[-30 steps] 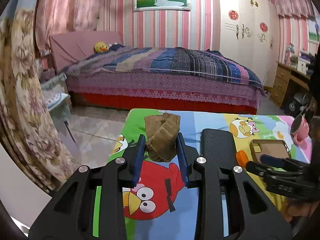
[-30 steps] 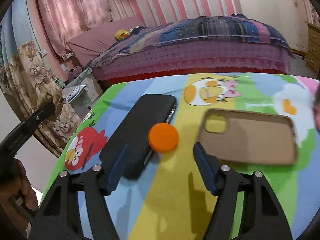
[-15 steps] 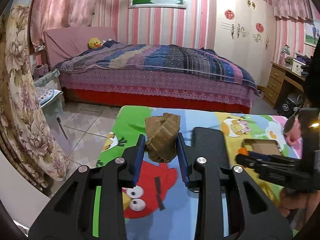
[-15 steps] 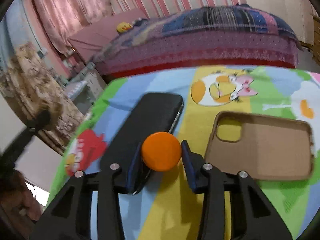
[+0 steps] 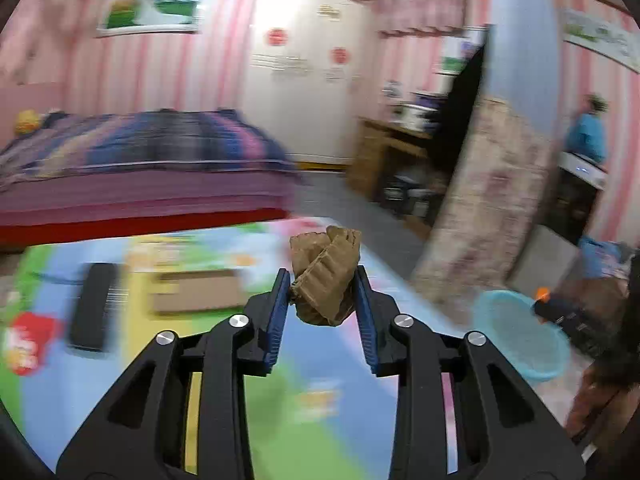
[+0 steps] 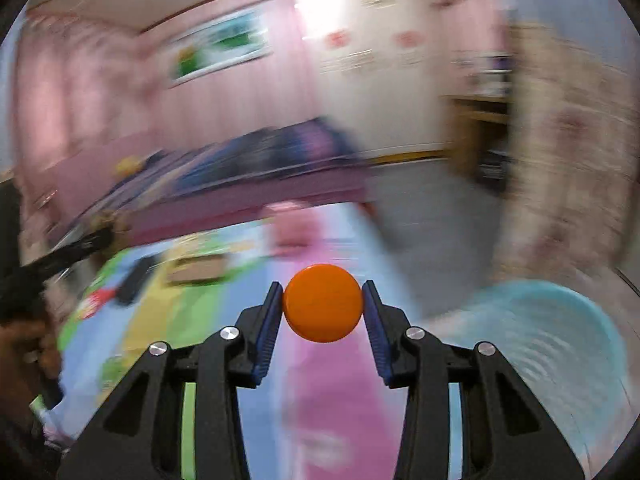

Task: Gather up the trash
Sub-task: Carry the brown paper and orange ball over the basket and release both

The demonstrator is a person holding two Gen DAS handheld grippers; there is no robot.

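Both views have swung away from the bed and round toward the right-hand side of the room, and everything but the tools is smeared with blur, so the person is plainly turning fast. A second ago both cameras faced the cartoon-print table (image 5: 248,412) squarely; now its far edge slides off to the left and a pale blue basket (image 6: 560,344) has come into sight on the floor just beyond the table's right side. That basket looks like the place the rubbish is meant for, so my guess is that picking up is over and carrying has begun.

The black phone (image 5: 94,306) and the tan phone case (image 5: 196,292) lie behind on the table, untouched.

The left gripper (image 5: 322,294) is pinching the crumpled brown paper (image 5: 325,280) between its blue pads, clear of the table, as it was a second ago. The right gripper (image 6: 323,306) has changed more: it hung spread around the orange bottle cap (image 6: 323,302) on the cloth, and now it clamps that cap at both edges and has lifted it into the air

Both pieces are still short of the basket, nothing dropped yet
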